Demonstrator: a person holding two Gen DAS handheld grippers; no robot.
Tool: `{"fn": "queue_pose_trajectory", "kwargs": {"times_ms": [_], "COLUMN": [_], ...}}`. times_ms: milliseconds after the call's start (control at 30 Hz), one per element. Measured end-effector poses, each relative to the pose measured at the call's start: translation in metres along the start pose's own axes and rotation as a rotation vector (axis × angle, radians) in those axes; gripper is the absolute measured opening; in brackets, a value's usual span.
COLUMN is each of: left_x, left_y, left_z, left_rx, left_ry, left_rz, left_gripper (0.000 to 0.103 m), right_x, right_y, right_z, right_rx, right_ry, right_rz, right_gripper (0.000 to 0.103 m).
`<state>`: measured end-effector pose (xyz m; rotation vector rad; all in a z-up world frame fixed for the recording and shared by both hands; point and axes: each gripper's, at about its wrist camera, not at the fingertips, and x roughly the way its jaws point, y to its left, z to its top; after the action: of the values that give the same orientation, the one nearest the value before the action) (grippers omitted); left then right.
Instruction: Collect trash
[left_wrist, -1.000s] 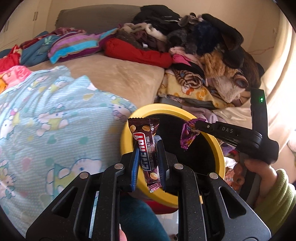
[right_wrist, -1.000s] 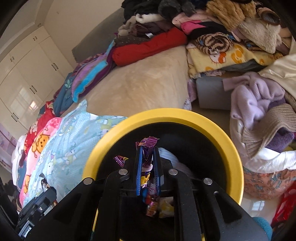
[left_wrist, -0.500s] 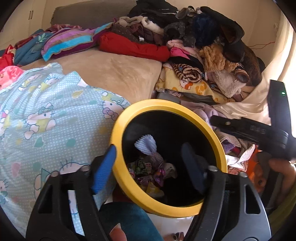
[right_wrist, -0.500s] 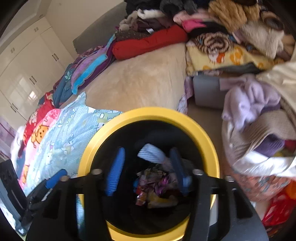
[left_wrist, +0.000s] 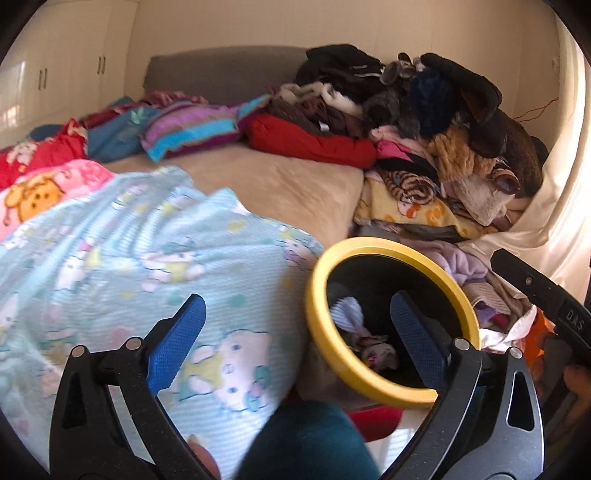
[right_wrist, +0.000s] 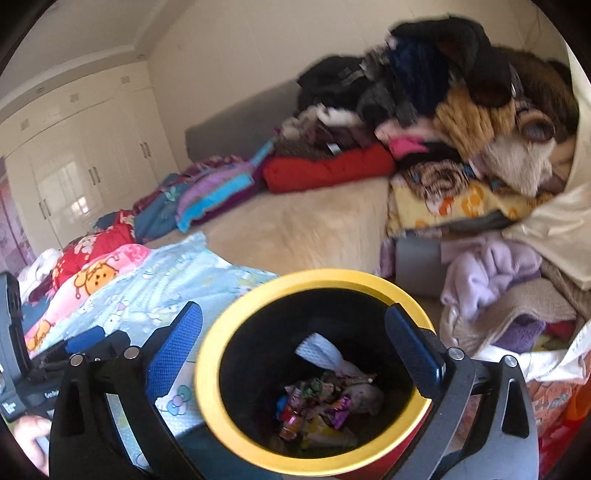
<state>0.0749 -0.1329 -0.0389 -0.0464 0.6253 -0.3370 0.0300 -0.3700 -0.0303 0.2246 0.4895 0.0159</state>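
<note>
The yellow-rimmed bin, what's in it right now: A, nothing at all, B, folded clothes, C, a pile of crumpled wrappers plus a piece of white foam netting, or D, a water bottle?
C: the right wrist view looks down into the yellow-rimmed bin, where colourful crumpled wrappers lie on the bottom with a piece of white foam netting resting above them.
</note>
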Motion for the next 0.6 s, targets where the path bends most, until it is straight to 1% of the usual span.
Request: {"fn": "queue_pose_trajectory", "kwargs": {"times_ms": [67, 167, 367, 433, 600], "left_x": [-0.010, -0.032, -0.063, -0.069, -0.073], "left_y": [0.008, 0.023, 0.041, 0.044, 0.042], "left_z": [-0.002, -0.006, -0.014, -0.017, -0.020], "left_rx": [0.002, 0.001, -0.011, -0.016, -0.008], "left_ry": [-0.021, -0.075, -0.138, -0.151, -0.166], "left_rz": [0.027, 0.071, 0.138, 0.145, 0.124], "left_gripper": [0.092, 0.092, 0.092, 0.092, 0.092], "right_x": [-0.006, -0.013, -0.018, -0.020, -0.025], "right_y": [0.018, 0.041, 0.069, 0.073, 0.074], "right_z": [-0.008, -0.019, -0.034, -0.036, -0.033], "right_rx": [-0.041, -0.100, -0.132, -0.138, -0.134], "right_ry": [-0.040, -0.069, -0.094, -0.112, -0.141], "right_rz": [-0.001, 0.001, 0.002, -0.008, -0.024], "right_gripper": [0.097, 0.097, 0.097, 0.097, 0.097]}}
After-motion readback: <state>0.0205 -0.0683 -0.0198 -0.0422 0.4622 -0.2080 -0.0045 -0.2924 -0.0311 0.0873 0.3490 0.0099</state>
